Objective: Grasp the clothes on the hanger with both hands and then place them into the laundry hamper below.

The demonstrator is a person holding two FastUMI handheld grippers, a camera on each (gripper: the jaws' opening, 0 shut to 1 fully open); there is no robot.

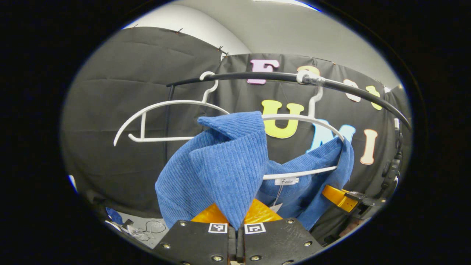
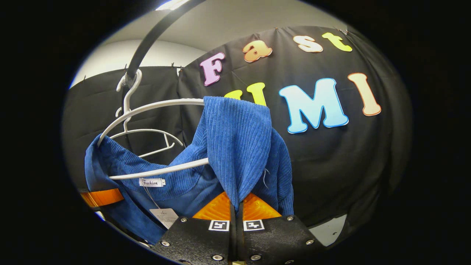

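A blue ribbed garment [image 1: 228, 162] hangs on a white hanger [image 1: 312, 119] from a black rail [image 1: 257, 76]. My left gripper [image 1: 236, 217] is shut on the garment's near shoulder, the cloth pulled up into a peak between its orange fingers [image 1: 208, 214]. In the right gripper view the same blue garment [image 2: 239, 147] drapes over the white hanger [image 2: 154, 171], and my right gripper [image 2: 236, 209] is shut on its other shoulder. The other gripper's orange finger [image 1: 336, 197] shows at the garment's far side in the left gripper view, and an orange finger [image 2: 103, 197] at the left of the right gripper view.
A second, bare white hanger [image 1: 162, 121] hangs on the rail to the left; it shows behind the first as the bare hanger [image 2: 147, 136] in the right gripper view. White tags [image 2: 163, 217] dangle from the collar. Cables lie on a grey floor [image 1: 147, 228] below left.
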